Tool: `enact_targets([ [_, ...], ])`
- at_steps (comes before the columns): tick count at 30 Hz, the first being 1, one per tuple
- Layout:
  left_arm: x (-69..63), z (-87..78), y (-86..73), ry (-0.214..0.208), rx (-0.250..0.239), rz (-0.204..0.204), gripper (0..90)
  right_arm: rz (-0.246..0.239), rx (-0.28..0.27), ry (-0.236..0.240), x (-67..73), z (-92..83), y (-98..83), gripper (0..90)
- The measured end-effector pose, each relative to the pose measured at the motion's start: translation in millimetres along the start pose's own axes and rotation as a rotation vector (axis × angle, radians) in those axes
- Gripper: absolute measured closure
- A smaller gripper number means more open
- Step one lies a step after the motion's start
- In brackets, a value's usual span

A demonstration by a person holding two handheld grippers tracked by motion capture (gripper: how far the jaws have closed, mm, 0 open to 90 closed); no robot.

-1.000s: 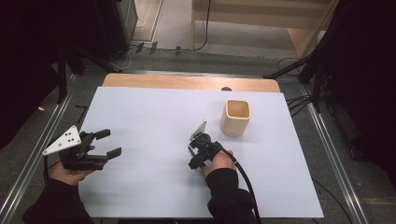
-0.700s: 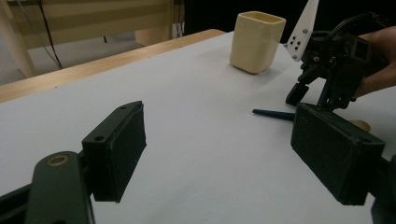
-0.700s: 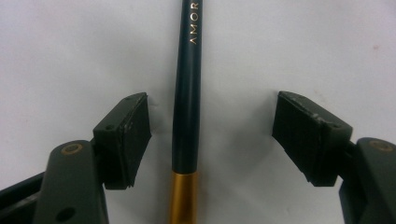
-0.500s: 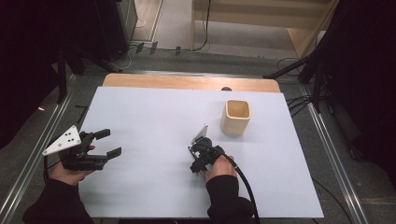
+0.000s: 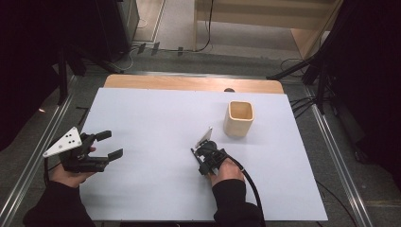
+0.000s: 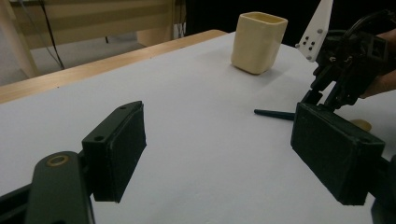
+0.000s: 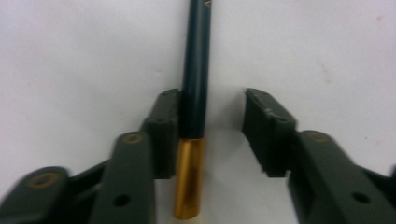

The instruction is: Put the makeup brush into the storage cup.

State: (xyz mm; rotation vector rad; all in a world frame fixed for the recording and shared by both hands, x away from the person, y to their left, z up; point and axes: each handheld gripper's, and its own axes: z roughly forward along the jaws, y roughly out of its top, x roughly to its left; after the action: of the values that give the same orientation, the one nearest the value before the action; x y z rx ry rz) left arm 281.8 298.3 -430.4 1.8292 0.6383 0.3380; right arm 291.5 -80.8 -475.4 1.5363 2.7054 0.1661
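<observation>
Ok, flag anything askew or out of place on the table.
Nothing stands out. The pen lies flat on the white table between the right hand-held gripper's just-closing jaws, one pad still apart from it. The cup stands upright.

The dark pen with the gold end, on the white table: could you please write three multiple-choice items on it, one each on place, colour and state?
1. Where does the dark pen with the gold end lie?
A. In the cream square cup
B. On the white table between the right gripper's jaws
C. Under the left gripper

2. What colour is the pen's end nearest the right gripper's camera?
A. Gold
B. Red
C. White

3. How do the right gripper's jaws stand?
A. Clamped on the cup
B. Both pads pressing the pen
C. One pad at the pen, the other apart from it

Answers: 1 B, the pen lies flat on the white table between the right gripper jaws, apart from the cream square cup; 2 A, that end shines gold; 3 C, they have just been closing, yet a gap remains beside the pen.
</observation>
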Motion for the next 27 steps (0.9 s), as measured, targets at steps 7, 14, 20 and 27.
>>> enact_targets([
  [7, 0.1, 0.4, -0.2, 0.0, 0.001, -0.002, 18.3, -0.002, 0.022, 0.033, -2.5, -1.0, -2.1, 78.5],
  [14, 0.0, 0.6, -0.1, 0.0, -0.001, -0.004, 18.3, -0.01, 0.027, 0.067, -7.5, -1.2, -1.2, 79.3],
  [20, -0.2, 0.6, -0.1, 0.0, 0.001, -0.002, 18.3, -0.018, 0.026, 0.105, -13.1, -1.2, -1.6, 79.3],
  [27, -0.1, 0.0, -0.1, 0.0, 0.001, -0.005, 18.3, -0.026, 0.031, 0.132, -14.4, -4.6, 0.8, 79.4],
])
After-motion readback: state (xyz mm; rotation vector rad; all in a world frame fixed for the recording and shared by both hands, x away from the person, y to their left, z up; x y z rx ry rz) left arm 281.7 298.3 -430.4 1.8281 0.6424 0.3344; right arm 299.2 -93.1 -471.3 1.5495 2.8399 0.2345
